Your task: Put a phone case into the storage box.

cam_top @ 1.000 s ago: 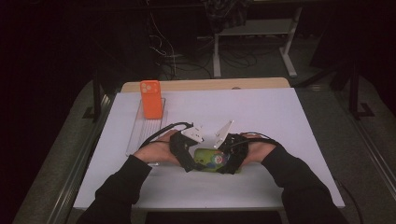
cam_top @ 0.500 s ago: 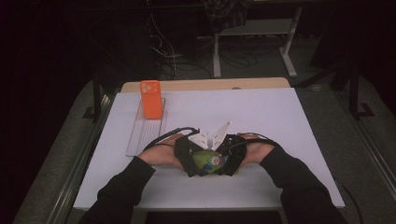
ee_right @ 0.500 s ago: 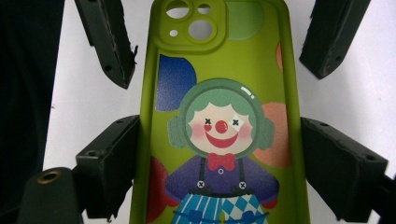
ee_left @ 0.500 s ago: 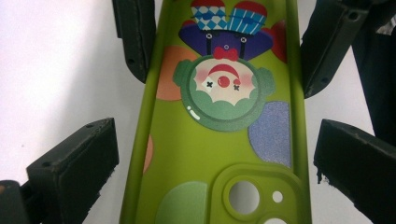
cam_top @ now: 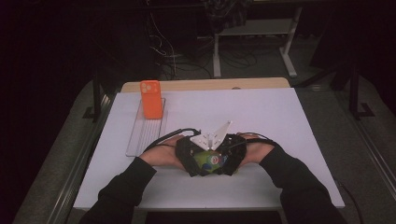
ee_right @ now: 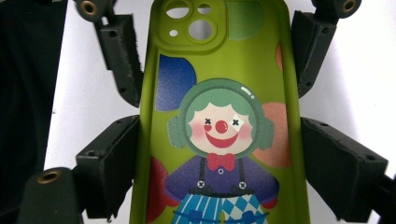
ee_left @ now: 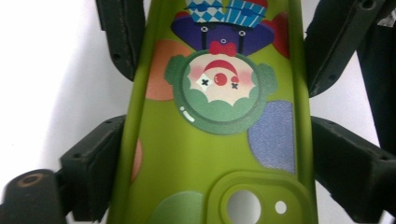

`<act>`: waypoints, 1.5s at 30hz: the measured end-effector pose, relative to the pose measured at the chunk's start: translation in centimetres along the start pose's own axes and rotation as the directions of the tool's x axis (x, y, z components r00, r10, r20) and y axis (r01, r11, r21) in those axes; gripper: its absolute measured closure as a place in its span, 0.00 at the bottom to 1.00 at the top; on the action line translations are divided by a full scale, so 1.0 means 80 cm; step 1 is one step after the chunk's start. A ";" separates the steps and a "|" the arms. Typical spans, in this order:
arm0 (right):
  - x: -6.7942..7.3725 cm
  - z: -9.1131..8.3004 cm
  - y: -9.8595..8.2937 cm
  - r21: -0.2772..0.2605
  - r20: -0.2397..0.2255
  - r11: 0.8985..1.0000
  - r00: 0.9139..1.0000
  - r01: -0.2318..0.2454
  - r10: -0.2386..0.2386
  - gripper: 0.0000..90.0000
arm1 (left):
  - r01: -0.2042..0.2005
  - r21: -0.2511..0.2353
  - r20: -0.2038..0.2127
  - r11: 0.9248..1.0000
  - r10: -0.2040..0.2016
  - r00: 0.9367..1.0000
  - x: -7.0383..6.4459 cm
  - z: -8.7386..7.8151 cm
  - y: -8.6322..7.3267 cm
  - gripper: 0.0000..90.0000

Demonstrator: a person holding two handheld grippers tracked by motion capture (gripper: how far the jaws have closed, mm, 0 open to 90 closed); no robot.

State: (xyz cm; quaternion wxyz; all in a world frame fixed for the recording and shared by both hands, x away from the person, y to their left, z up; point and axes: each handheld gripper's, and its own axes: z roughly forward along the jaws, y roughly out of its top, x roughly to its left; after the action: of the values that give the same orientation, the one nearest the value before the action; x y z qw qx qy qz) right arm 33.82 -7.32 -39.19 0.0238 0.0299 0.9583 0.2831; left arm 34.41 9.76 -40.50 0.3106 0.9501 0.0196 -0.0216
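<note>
A: From the high view, where is the green case (cam_top: 211, 161)?

B: Low centre of the frame, on the white table (cam_top: 280, 121), wedged between the left gripper (cam_top: 190, 157) and the right gripper (cam_top: 229, 157). The hands and grey plates hide most of it there.

A: What do the gripper views add?

B: The print. In the right gripper view the case (ee_right: 219, 116) stands upright: a clown with green hair, red nose and bow tie, camera cutout at the top. In the left gripper view the same case (ee_left: 219, 116) is upside down, cutout at the bottom.

A: And the jaws?

B: In each gripper view the near black jaws press both long edges of the case, so each gripper is clamped on it. The other gripper's jaws show at the top corners, also against the edges.

A: Anything else in the high view?

B: An orange phone (cam_top: 151, 99) in the upper left, standing at the far end of a clear tray (cam_top: 140, 140), well apart from the hands.
</note>
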 end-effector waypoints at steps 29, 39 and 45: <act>-0.005 -0.007 -0.004 -0.041 -0.026 0.999 0.999 -0.022 0.021 0.13 | 0.027 0.006 0.010 1.000 -0.027 1.000 0.000 -0.009 0.001 0.17; -0.017 -0.025 -0.017 -0.101 0.012 0.987 0.992 -0.122 0.124 0.07 | 0.098 0.042 -0.043 0.994 -0.096 0.994 0.001 -0.010 -0.005 0.17; -0.025 -0.039 -0.034 -0.129 0.049 0.968 0.974 -0.215 0.223 0.07 | 0.180 0.025 -0.103 0.983 -0.177 0.979 0.003 -0.013 -0.007 0.17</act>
State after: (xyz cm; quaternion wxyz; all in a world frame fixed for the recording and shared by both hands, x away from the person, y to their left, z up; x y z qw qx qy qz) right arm 35.52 -11.41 -37.98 0.0242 0.1428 0.9287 0.3414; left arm 34.66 10.82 -39.98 0.2898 0.9495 0.1200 -0.0023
